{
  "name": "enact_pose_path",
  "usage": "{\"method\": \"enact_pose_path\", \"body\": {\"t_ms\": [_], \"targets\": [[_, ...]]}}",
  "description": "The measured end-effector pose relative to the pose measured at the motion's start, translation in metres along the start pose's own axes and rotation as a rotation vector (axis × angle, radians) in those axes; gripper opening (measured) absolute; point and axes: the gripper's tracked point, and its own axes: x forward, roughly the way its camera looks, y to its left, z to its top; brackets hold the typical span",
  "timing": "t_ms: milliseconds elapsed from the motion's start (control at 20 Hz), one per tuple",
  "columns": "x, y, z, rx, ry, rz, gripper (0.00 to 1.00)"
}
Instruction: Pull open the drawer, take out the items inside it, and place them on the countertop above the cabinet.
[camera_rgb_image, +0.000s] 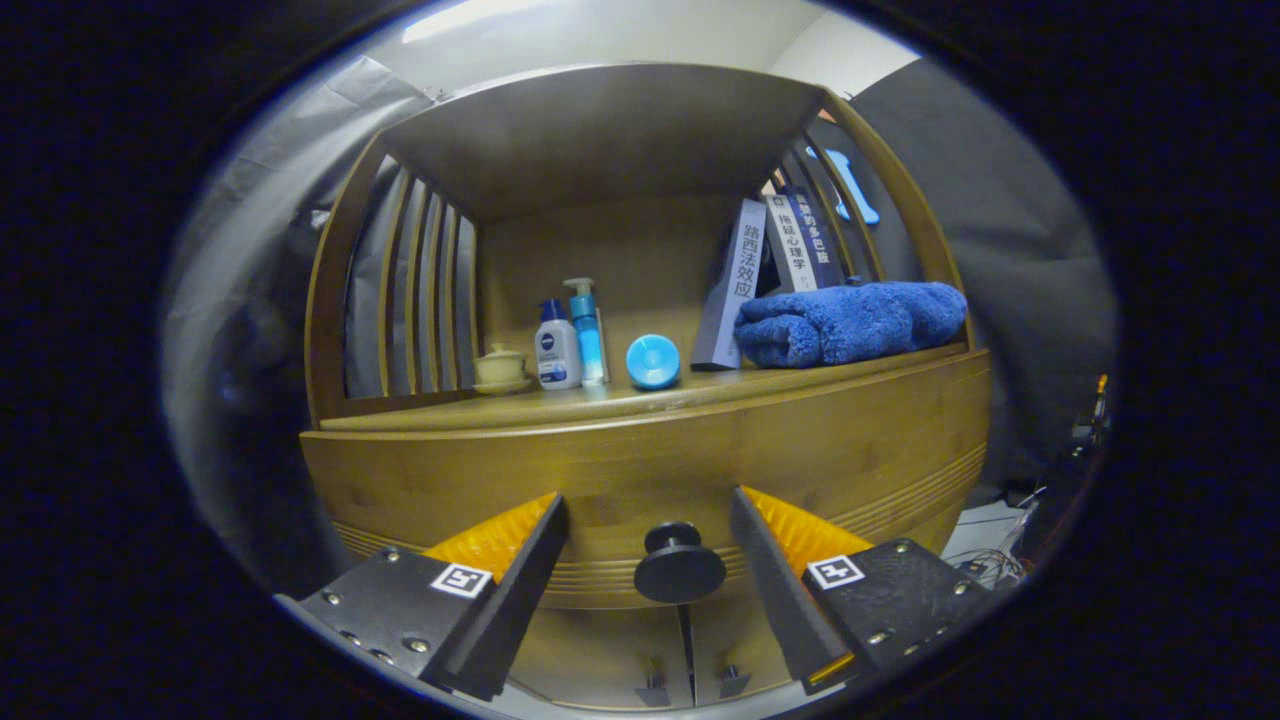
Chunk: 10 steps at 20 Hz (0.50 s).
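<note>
Here the gripper (648, 520) spreads wide, holding nothing, around the drawer (640, 475) knob (679, 565) that points toward it.

My gripper (650, 530) shows two wedge-shaped fingers (520, 570) tapering forward from flat plates. Each plate carries a small square black-and-white marker (460, 580) and several round screws (415, 645) along its edges. The inner pad faces have a ridged, ribbed texture.

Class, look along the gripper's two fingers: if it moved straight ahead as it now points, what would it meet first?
Most likely the round dark knob on the drawer front. The gripper is open, with the knob between its fingers. Exact depth is unclear.
</note>
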Motion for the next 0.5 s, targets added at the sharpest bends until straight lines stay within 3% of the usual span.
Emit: {"method": "enact_pose_path", "body": {"t_ms": [300, 500], "targets": [[0.001, 0.001, 0.001, -0.015, 0.033, 0.018, 0.99], [-0.014, -0.020, 0.022, -0.021, 0.023, -0.045, 0.99]]}}
